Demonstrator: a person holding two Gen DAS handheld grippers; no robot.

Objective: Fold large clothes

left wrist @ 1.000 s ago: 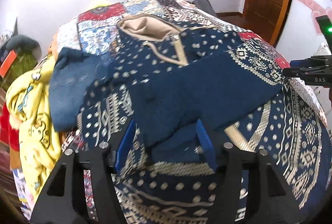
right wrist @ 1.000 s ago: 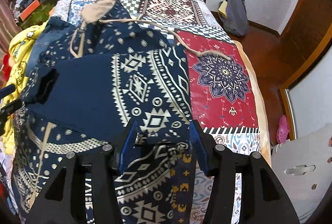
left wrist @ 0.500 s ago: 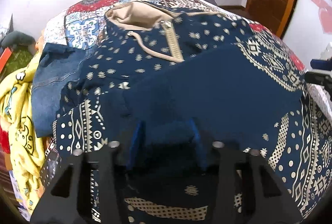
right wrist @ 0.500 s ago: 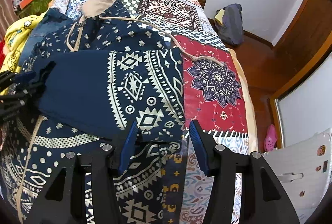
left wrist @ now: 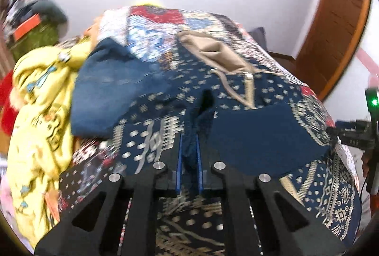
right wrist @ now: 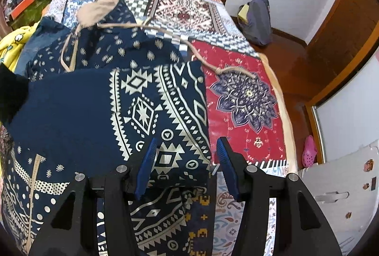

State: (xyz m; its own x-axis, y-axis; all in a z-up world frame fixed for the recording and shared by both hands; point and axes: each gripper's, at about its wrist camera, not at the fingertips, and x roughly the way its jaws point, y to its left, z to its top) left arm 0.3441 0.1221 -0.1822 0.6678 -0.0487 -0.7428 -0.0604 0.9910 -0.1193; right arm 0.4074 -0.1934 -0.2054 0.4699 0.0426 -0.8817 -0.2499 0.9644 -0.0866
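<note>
A large navy hoodie point(right wrist: 99, 99) with cream geometric print, a beige hood lining point(left wrist: 213, 52) and a beige drawstring point(right wrist: 218, 69) lies on the patchwork bed. One sleeve is folded across its body. My left gripper point(left wrist: 189, 140) is shut on a bunched fold of the navy sleeve fabric point(left wrist: 203, 114). My right gripper point(right wrist: 184, 149) is open, its blue pads on either side of the folded patterned sleeve edge point(right wrist: 175, 156). The right gripper also shows at the right edge of the left wrist view point(left wrist: 350, 135).
A patchwork bedspread point(right wrist: 246, 102) covers the bed. Blue jeans point(left wrist: 111, 85) and a yellow printed garment point(left wrist: 40, 99) lie at the hoodie's left. A grey bag point(right wrist: 258, 16) sits on the wooden floor by the wall. A wooden door point(left wrist: 341, 12) stands at the right.
My left gripper has closed on the sleeve fabric and pulled back, bunching it. My right gripper stays open and holds about the same place over the sleeve edge.
</note>
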